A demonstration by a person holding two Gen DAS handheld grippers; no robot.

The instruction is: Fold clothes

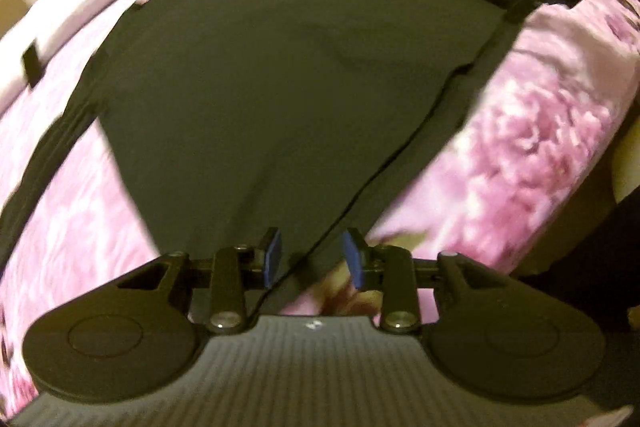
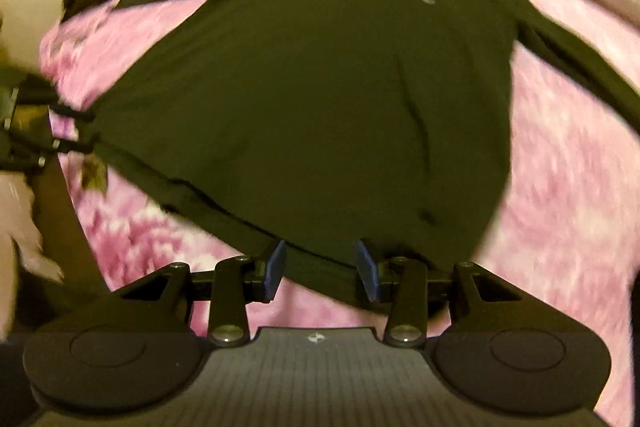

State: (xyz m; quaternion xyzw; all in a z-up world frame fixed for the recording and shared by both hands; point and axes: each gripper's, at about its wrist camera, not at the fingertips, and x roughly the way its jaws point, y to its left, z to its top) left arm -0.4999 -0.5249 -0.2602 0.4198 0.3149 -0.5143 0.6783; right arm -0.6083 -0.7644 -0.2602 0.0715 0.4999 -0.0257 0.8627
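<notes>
A bed [image 1: 532,147] in a pink floral cover is seen filling both views, spread out ahead of and beneath each gripper. Upon it a dark long-sleeved shirt [image 1: 280,99] is laid flat, its body reaching forward from both grippers, its sleeves stretched out to either side. The left gripper [image 1: 312,259] is held at the shirt's near corner, blue pads parted, the hem edge passing between them, nothing clamped. The right gripper [image 2: 322,269] is positioned at the hem too, its pads likewise set apart with the dark fabric lying in the gap. Far off to the left gripper's upper right, the other tool is glimpsed over the sleeve. Everything is blurred by motion.
</notes>
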